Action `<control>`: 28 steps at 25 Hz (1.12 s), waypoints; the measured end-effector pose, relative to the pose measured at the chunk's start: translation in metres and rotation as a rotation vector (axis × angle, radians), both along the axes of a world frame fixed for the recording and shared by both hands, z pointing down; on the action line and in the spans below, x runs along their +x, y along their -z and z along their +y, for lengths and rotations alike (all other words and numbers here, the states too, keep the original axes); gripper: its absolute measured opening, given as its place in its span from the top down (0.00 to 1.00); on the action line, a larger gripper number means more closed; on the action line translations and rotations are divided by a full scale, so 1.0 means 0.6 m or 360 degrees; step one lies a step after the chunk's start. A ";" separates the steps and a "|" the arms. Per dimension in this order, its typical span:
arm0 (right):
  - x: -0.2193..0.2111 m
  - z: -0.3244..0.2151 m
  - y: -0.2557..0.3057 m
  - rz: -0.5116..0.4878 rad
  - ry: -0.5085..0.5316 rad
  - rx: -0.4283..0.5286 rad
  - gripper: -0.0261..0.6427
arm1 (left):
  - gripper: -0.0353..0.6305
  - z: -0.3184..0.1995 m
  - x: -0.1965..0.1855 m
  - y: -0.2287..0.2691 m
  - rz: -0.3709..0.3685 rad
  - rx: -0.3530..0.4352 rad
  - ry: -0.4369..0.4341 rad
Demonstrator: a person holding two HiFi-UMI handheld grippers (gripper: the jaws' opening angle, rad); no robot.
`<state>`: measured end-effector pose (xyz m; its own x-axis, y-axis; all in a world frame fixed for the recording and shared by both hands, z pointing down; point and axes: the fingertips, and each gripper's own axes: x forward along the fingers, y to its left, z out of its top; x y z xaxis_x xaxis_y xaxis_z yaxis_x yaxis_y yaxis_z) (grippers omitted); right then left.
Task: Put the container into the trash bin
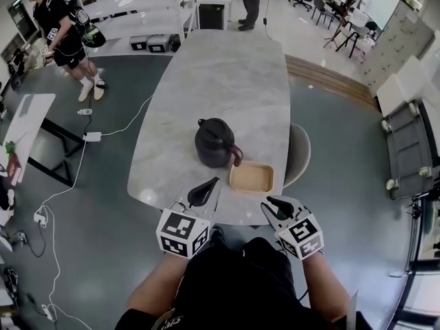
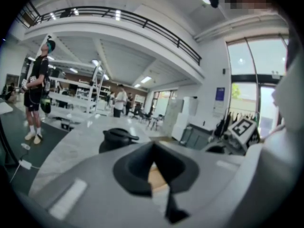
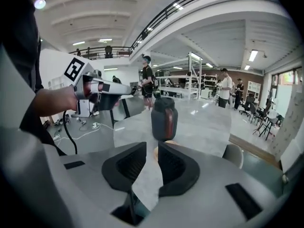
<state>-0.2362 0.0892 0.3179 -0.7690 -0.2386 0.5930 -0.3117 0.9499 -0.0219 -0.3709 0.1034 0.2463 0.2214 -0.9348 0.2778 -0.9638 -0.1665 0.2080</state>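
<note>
The container is a shallow tan square tray lying near the front edge of the marble table, just right of a dark lidded jug. My left gripper hovers over the table's front edge, left of the tray, its black jaws together with nothing held. My right gripper hangs just off the front edge, below the tray, open by a narrow gap and empty. In the left gripper view the tray shows through the jaws and the jug is ahead. The right gripper view faces the jug. I see no trash bin.
A pale chair is tucked against the table's right side. A grey trolley stands further right. Cables and a power strip lie on the floor at left. People stand at the far left and beyond the table.
</note>
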 end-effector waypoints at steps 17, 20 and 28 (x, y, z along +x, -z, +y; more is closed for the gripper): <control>-0.053 -0.080 -0.252 0.0741 0.0483 0.0007 0.74 | 0.94 -0.057 -0.027 -0.122 0.0160 -0.0234 0.0072; -0.065 -0.070 -0.274 0.0766 0.0570 -0.0024 0.74 | 0.94 -0.059 -0.024 -0.137 0.0174 -0.0262 0.0073; -0.082 -0.062 -0.311 0.0943 0.0685 0.0125 0.91 | 0.94 -0.061 -0.036 -0.148 0.0182 -0.0271 0.0043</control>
